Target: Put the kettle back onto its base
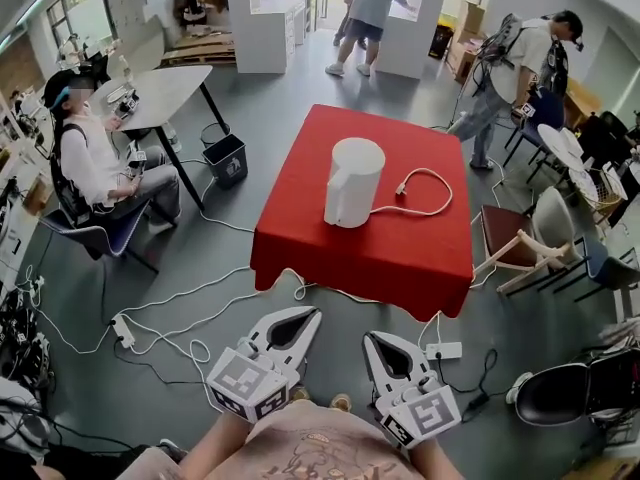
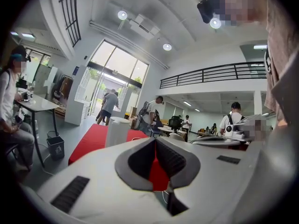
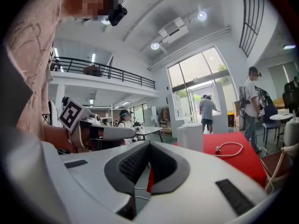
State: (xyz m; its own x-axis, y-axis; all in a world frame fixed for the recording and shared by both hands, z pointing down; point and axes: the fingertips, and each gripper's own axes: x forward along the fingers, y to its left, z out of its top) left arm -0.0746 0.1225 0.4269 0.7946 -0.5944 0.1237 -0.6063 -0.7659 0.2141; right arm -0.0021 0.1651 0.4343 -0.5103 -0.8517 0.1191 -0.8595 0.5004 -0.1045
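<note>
A white kettle [image 1: 352, 181] stands upright on the red-clothed table [image 1: 400, 253], and a white cable with a plug [image 1: 420, 193] loops out from its foot to the right. I cannot make out a separate base beneath it. Both grippers hang low over the floor, short of the table's near edge and well apart from the kettle. My left gripper [image 1: 311, 314] is shut with nothing in it, and so is my right gripper [image 1: 370, 338]. The kettle [image 2: 117, 130] shows beyond the left gripper [image 2: 155, 140], left of its tips. Beyond the right gripper [image 3: 149, 143] the kettle [image 3: 190, 135] and cable [image 3: 229, 148] lie to the right.
White cables and a power strip [image 1: 445, 350] trail over the floor between me and the table. A seated person [image 1: 95, 168] and a black bin [image 1: 226, 158] are at the left. A wooden chair [image 1: 520, 253] and a black chair [image 1: 560, 393] stand right. People stand at the back.
</note>
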